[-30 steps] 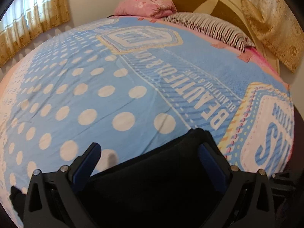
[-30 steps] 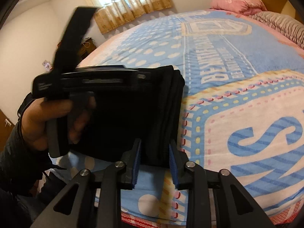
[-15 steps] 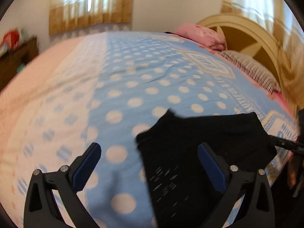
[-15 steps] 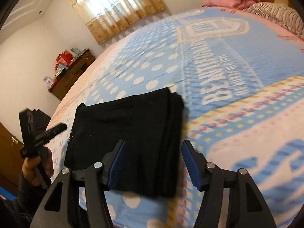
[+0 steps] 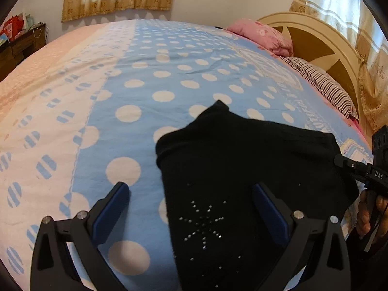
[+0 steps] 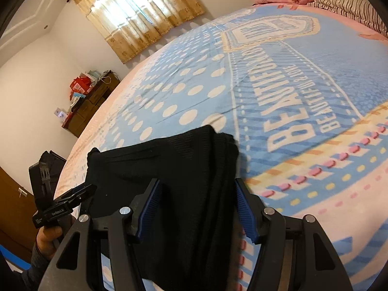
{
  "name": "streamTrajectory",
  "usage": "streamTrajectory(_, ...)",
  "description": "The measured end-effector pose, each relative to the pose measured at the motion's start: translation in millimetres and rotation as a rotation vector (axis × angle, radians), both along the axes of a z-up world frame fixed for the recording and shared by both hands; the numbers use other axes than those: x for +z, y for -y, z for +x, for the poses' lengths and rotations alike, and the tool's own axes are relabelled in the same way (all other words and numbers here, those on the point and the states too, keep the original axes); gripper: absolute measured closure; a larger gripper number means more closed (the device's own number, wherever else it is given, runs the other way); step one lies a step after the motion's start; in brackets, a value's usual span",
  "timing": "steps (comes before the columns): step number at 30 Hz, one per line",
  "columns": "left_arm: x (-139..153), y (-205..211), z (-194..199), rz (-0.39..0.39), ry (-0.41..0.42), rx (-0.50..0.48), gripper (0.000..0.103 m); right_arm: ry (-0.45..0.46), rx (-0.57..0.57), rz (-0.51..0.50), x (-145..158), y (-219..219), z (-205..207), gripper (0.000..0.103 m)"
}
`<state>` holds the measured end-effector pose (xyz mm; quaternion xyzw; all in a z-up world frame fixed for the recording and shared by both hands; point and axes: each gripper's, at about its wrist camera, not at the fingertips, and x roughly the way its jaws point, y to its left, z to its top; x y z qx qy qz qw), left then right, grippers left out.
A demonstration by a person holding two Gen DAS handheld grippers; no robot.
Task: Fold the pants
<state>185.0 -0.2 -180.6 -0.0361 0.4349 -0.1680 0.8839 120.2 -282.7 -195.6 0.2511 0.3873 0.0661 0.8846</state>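
Both views show me the black pants (image 5: pixel 242 169) folded on the blue dotted bedspread (image 5: pixel 150 77). Through my left wrist camera, the left gripper (image 5: pixel 191 208) is spread wide, empty, over the studded end. Through the right, my right gripper (image 6: pixel 196 206) is parted too, its fingers straddling the stacked folded edge without pinching it.

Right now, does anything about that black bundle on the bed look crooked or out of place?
Slightly. The folded black pants lie on the blue polka-dot bedspread, but one far corner pokes out past the stack, so the edges are not square. Both the left gripper and right gripper are open.
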Motion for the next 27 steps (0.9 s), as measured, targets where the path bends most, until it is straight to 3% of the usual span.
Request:
streamTrajectory(4,-0.7,0.4,2.5,0.001,0.001,-0.003,0.0,0.012,0.0,-0.004,-2.5,-2.5,1.6,0.042)
streamTrajectory(8,-0.7,0.2,3.6,-0.001,-0.002,-0.006,0.0,0.014,0.005,0.032,-2.7,0.7,-2.0,0.059)
streamTrajectory(13,-0.7,-0.9,3.9,-0.008,-0.007,-0.02,0.0,0.014,0.003,0.095,-7.3,4.8,-1.3,0.06)
streamTrajectory(20,-2.1,-0.1,4.1,-0.021,-0.001,-0.029,0.001,0.016,0.003,0.033,-5.5,-4.2,-0.8,0.062)
streamTrajectory(21,-1.5,0.6,3.9,-0.021,0.003,-0.035,0.007,0.02,0.005,0.024,-4.1,-5.3,-1.3,0.063)
streamTrajectory(22,0.2,0.6,3.2,-0.037,0.008,-0.043,0.02,0.026,0.008,0.021,-2.9,-6.3,-2.4,0.067)
streamTrajectory(24,2.5,0.5,3.0,-0.077,-0.008,-0.063,0.033,0.039,0.015,0.013,-0.7,-9.1,-4.3,0.069)
streamTrajectory(27,2.4,0.0,2.4,-0.091,-0.009,-0.066,0.036,0.045,0.021,-0.007,2.2,-13.0,-5.1,0.071)
